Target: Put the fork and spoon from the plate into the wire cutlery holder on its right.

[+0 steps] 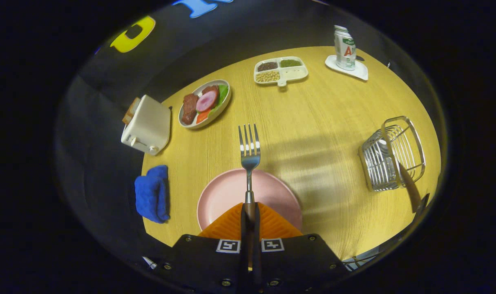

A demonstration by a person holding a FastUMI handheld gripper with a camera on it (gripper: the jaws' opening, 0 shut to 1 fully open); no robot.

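The gripper (250, 212) pinches the fork (249, 151) by its handle above the pink plate (223, 196); the wire cutlery holder (391, 155) stands well right. The distant carton (345, 48) shows a red "A".

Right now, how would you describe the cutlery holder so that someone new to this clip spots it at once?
Start at the pink plate just beyond the gripper, whose fingers are shut on the fork. Go right across the bare wooden table to its far edge. There stands the wire cutlery holder, the one see-through basket of thin metal bars, with a dark handle leaning out of it.
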